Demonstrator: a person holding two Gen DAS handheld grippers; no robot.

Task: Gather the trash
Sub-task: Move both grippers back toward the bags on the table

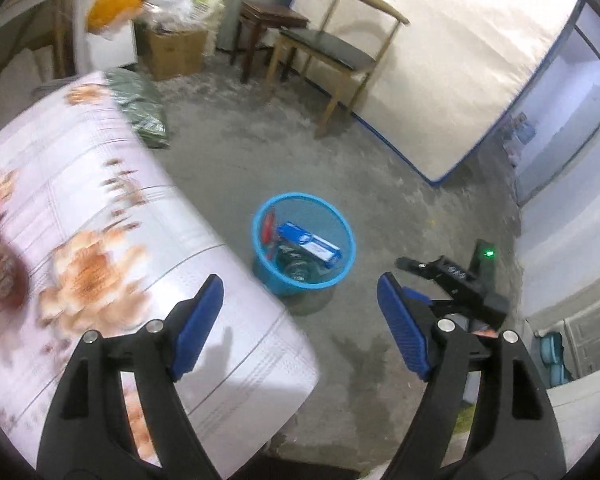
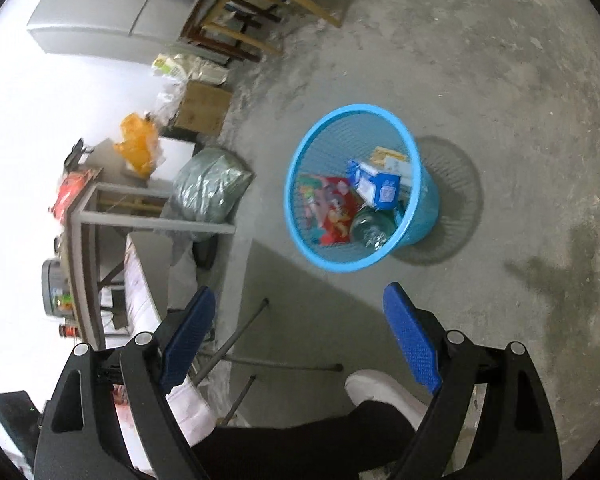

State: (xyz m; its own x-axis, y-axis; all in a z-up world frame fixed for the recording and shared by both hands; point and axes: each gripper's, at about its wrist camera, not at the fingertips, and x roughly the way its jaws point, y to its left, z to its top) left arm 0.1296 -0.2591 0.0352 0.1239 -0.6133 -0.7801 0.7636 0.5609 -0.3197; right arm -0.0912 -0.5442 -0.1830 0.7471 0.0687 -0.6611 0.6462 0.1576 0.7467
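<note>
Both grippers, left gripper (image 1: 300, 316) and right gripper (image 2: 298, 330), fingers apart, empty. Ahead of fingers: blue mesh wastebasket (image 2: 300, 152) holding light, crushable wrappers (image 2: 334, 208) and cartons (image 2: 380, 186); best pinched by edges.

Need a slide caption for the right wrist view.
Open right gripper above concrete floor, facing blue mesh basket holding a red wrapper and blue-white carton.

The basket (image 1: 260, 236) stands on the floor (image 1: 380, 208) beside the table (image 1: 100, 200), trash (image 2: 336, 208) inside.
</note>
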